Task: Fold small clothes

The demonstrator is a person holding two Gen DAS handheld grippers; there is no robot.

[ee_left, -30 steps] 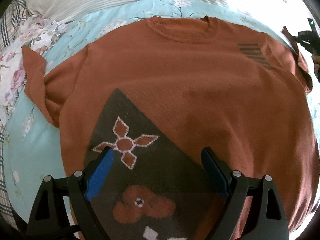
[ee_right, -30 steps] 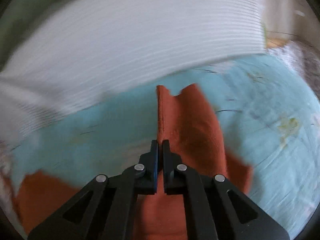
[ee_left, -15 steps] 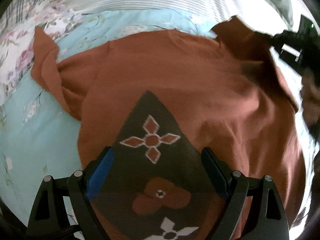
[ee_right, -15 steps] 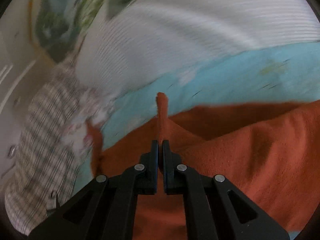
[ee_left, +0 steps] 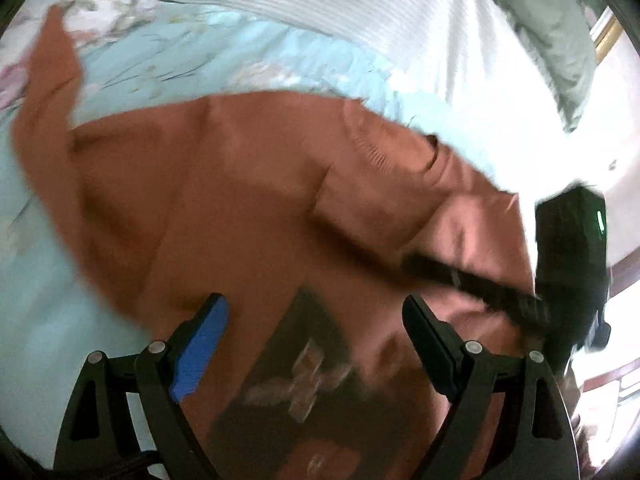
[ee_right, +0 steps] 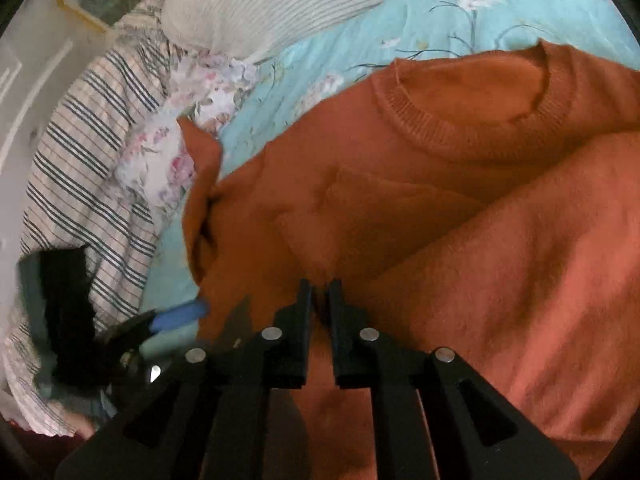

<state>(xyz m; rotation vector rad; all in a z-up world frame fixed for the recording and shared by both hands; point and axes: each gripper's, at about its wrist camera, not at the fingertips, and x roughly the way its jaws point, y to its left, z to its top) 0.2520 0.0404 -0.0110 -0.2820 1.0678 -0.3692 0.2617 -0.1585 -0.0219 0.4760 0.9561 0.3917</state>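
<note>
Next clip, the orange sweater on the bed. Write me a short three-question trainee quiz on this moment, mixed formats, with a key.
1. True or false: the left gripper is shut on the sweater.
2. Which gripper pinches sweater fabric? A) left B) right C) neither
3. Fill in: the right gripper has folded the sleeve across the sweater's ____.

Key:
1. False. Its jaws stand wide apart over the dark patterned patch.
2. B.
3. Front, below the collar; the bedsheet shows beyond.

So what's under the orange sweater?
The sweater lies on a blue flowered bedsheet, which shows around its edges. One side is folded over onto its own front. Whatever lies beneath its middle is covered.
</note>
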